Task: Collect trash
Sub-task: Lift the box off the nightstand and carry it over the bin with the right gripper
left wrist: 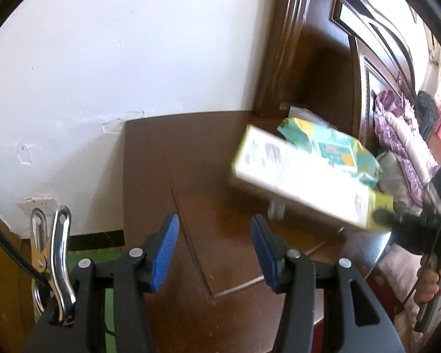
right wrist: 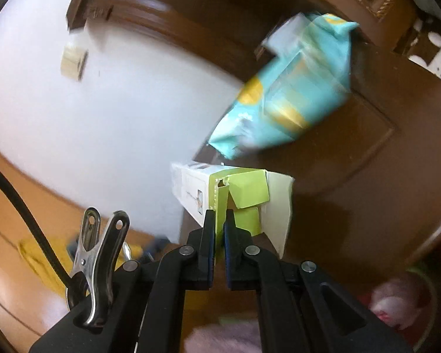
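1. A long white and lime-green carton (right wrist: 220, 188) hangs in the air above the dark brown worktop (left wrist: 167, 176), tilted, with its torn-open green end toward the right tongs (right wrist: 219, 220).
2. The right tongs are clamped tight on a green flap of that open end; in the left wrist view the carton (left wrist: 294, 173) reaches out leftward from them over the wood.
3. Just behind the carton a teal and yellow soft pack (right wrist: 291, 97) lies on the worktop, close to the carved wooden headboard (left wrist: 323, 58); motion blur hides its print.
4. The left tongs (left wrist: 214, 253) stand parted with nothing between their blue pads (left wrist: 164, 253), hovering over the near part of the worktop, apart from the carton.
5. A hand (left wrist: 432, 282) grips the handle of the right tool at the right edge of the left wrist view.
6. A white wall (left wrist: 117, 58) rises behind the worktop, and bedding (left wrist: 402, 135) in pink and purple lies beyond the headboard.
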Demonstrator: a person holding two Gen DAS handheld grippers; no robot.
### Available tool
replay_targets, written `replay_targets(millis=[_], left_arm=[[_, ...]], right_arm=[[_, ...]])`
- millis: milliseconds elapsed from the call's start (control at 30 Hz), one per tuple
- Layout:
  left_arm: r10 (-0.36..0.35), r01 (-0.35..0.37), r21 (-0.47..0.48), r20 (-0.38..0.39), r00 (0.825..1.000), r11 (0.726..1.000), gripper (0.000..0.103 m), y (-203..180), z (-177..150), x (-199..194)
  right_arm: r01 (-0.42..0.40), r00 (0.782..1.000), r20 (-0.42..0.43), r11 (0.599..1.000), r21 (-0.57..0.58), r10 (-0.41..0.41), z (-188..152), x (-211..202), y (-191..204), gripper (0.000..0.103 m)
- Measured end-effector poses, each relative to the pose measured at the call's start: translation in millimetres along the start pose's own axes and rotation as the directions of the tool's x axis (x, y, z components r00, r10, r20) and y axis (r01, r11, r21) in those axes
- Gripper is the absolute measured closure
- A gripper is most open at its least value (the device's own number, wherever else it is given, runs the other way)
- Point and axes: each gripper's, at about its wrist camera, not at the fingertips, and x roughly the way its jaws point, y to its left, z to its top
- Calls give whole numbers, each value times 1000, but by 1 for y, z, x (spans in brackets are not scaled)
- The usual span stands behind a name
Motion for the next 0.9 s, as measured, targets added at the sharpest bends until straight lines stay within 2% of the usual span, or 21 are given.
replay_targets(millis=[33,67,167,267,400,433,533,600,733,900], left_arm=[[-7,7,3,1,1000,1000,50,0,3,0],[-23,23,7,0,1000,1000,50,-1,6,2],[-50,51,18,-8,999,999,50,-4,17,8],[-108,109,19,-16,994,994,50,-8,33,18],[-142,143,36,-33,989,989,49,-14,46,30],[-161,164,45,-56,985,985,49,-17,47,35],[-235,241,47,-111,966,969,50,-28,44,45],[-265,273,56,-119,957,960,52,-33,37,44],[-203,215,132,-103,974,968,59,-42,28,40],[-197,209,154,-90,976,966,60,-41,18,27]], right_arm=[[27,1000,-5,1000,-14,-27,0,-1,1,97],[88,996,-4,995,-53,-88,1,-3,5,97],[173,985,23,979,-106,-171,4,-6,15,92],[232,973,42,962,-147,-228,11,-4,29,90],[284,959,46,941,-182,-280,8,-2,34,90],[300,954,49,933,-197,-296,-4,-6,33,90],[347,937,37,914,-212,-347,-7,-1,24,90],[359,931,21,904,-231,-364,-12,5,19,90],[371,926,37,891,-261,-375,-21,9,22,89],[391,918,62,870,-302,-391,-29,6,31,89]])
